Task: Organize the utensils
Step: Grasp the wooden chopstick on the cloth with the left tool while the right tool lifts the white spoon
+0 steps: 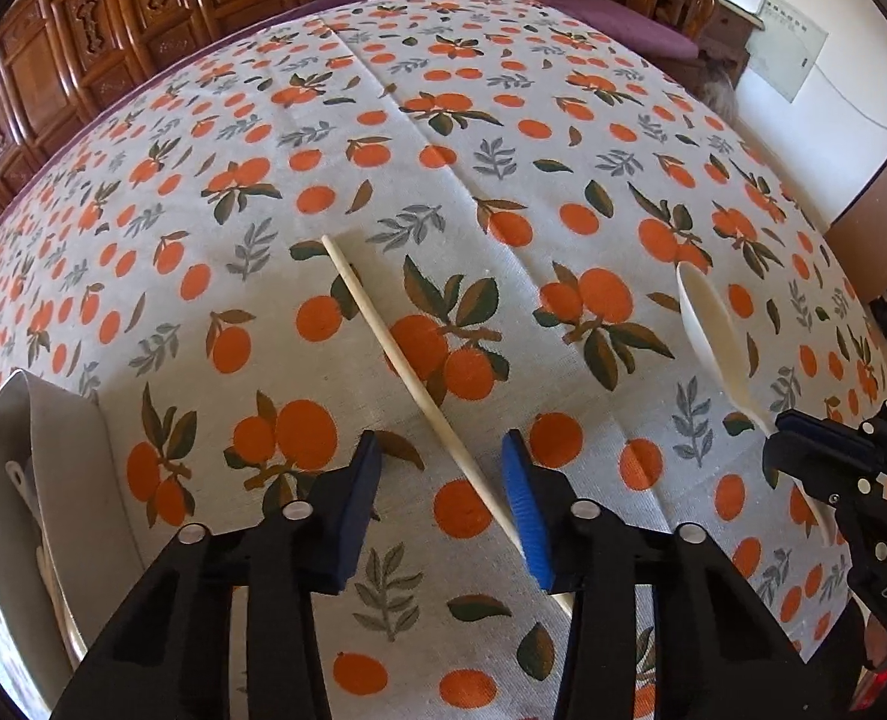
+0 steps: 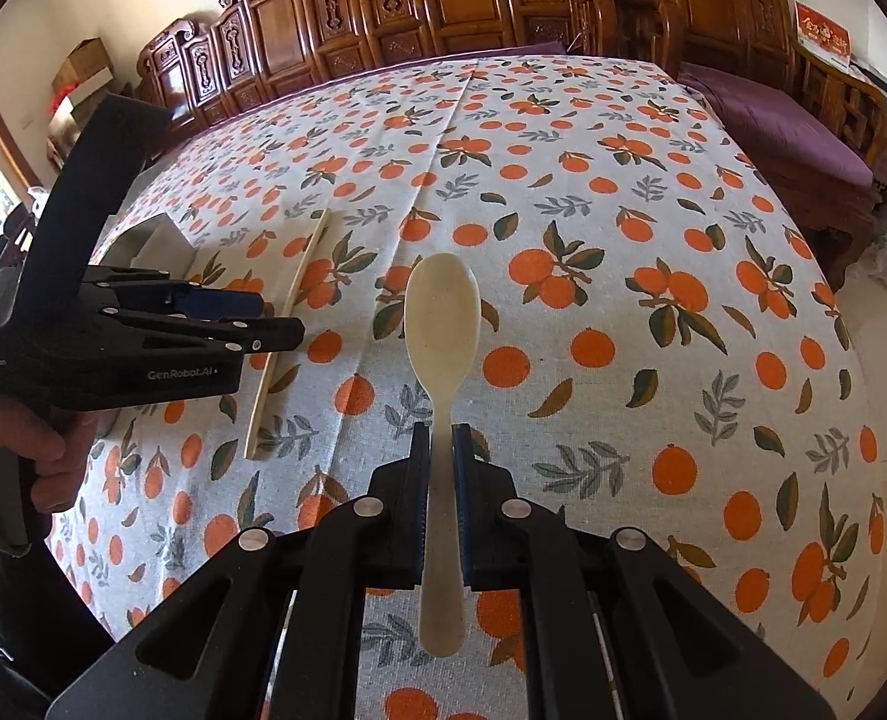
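Your right gripper (image 2: 441, 438) has its pads clamped tight on the handle of the cream spoon (image 2: 443, 324), gripping it about midway down the stem, so the bowl sticks out ahead of the fingers and the handle end pokes back between the black arms toward the camera. From the left wrist view you can see that same spoon (image 1: 713, 330) off to the right with the right gripper (image 1: 803, 450) closed around its thin end. The spoon looks lifted a bit off the orange-print tablecloth (image 2: 623, 240), though I can't tell how high. Your left gripper (image 1: 440, 468) is spread wide, blue pads on either side of the pale chopstick (image 1: 395, 348), which lies flat on the cloth running diagonally from upper left down under the right-hand pad; the pads aren't touching it as far as I can see. In the right wrist view the left gripper (image 2: 275, 324) sits over that chopstick (image 2: 290, 324) with your hand (image 2: 41, 456) on the grip below. The grey utensil holder (image 1: 65, 450) stands at the left edge of the table with a couple of pale utensils (image 1: 29, 498) already inside it, near your left gripper but apart from it. Carved wooden cabinets (image 2: 443, 0) line the wall behind the table.
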### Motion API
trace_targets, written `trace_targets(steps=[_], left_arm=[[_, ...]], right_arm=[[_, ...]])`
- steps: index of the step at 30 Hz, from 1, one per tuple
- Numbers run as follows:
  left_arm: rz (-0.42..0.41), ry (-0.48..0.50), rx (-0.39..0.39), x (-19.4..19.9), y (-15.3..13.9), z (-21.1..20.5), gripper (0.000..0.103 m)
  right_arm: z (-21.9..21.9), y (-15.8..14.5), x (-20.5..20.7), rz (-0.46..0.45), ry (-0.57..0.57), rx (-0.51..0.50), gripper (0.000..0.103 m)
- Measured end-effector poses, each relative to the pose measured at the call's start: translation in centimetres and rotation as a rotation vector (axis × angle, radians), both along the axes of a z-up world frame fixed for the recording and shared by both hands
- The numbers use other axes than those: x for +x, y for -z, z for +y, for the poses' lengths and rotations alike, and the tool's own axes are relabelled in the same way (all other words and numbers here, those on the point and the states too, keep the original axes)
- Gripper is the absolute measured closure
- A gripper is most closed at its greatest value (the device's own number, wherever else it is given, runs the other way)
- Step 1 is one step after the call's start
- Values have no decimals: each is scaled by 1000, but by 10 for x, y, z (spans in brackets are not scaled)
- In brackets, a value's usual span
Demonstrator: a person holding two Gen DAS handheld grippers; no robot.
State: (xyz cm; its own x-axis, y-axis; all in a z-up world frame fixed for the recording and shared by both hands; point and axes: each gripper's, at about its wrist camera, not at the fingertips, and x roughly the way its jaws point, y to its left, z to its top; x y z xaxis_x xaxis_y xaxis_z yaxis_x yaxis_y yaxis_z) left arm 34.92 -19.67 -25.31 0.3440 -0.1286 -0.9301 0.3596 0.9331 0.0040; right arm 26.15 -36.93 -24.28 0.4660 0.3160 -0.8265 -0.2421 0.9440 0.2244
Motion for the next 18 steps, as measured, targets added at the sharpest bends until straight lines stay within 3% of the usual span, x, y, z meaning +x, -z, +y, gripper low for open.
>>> trace_targets(steps=[7, 18], left_arm=[[23, -9, -14, -2, -2, 10, 95], [17, -43, -43, -20, -9, 38, 99]], right_arm=[[6, -1, -3, 2, -9, 5, 94], [17, -9, -6, -6, -26, 11, 94]])
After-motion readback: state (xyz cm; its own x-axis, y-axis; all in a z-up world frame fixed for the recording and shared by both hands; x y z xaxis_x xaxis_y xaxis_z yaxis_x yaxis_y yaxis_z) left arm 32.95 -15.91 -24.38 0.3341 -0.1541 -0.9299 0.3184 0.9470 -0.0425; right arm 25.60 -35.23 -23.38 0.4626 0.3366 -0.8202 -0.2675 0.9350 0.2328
